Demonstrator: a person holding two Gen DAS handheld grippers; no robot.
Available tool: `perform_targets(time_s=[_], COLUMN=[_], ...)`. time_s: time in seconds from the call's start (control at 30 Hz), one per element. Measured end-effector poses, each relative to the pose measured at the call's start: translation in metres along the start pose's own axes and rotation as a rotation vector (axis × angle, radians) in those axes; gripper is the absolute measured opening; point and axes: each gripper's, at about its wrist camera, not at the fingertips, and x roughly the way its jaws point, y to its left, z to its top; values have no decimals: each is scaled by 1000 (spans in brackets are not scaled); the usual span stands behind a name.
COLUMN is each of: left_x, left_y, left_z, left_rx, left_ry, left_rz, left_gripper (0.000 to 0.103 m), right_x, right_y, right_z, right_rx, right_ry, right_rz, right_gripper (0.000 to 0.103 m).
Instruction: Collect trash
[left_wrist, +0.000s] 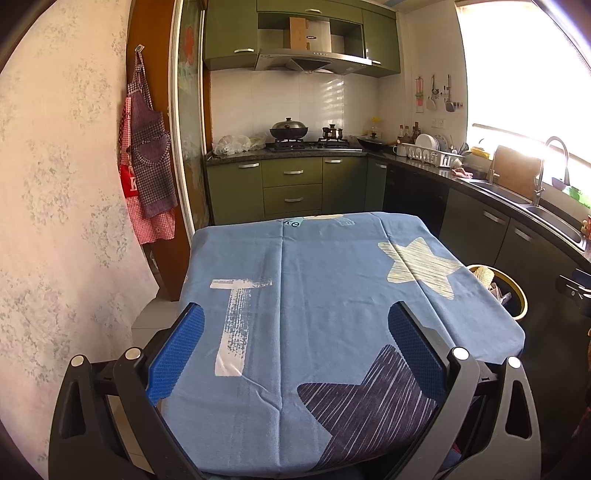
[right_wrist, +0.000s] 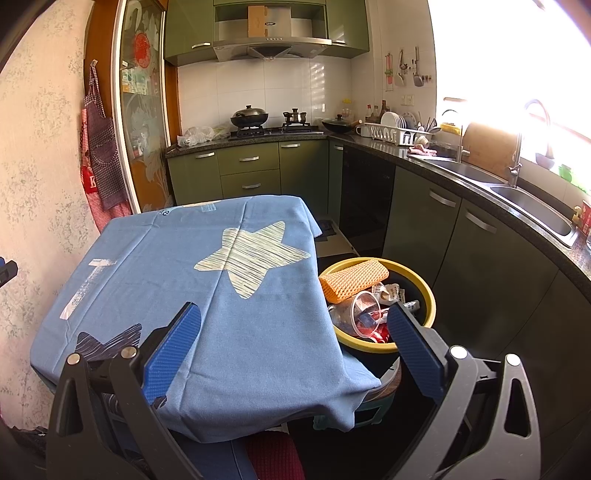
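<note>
far left, the left tongs (left_wrist: 295, 339) hang released over the blue star-print cloth on the tabletop (left_wrist: 332, 288), nothing between the pads, and no trash shows on the cloth ahead of them. moving right, the right tongs (right_wrist: 293, 339) are spread wide and empty too, straddling the cloth's right edge. just past their right pad sits the round yellow-rimmed bin (right_wrist: 428, 291), already stuffed: orange foam netting (right_wrist: 352, 280) on top, a clear plastic cup (right_wrist: 364, 314) and wrappers under it. looks basically done to me. i'd scan the cloth once more, and keep that right pad from bumping the rim.
</note>
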Motion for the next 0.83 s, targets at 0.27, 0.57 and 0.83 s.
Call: perform_targets(time_s=[0.27, 0.57, 0.83], left_x=[16, 75, 192], left_y=[-3, -6, 13], left_z=[2, 13, 51], left_rx=[-9, 11, 26], left_ry=[33, 64, 146], left_rz=[-64, -91, -19], left_gripper=[98, 98, 98], right_x=[9, 49, 144], right_y=[1, 5, 37], right_z=[1, 18, 71], right_rx=[-2, 6, -48], right_ry=[21, 74, 133], right_rz=[1, 21, 92], right_gripper=[96, 96, 96])
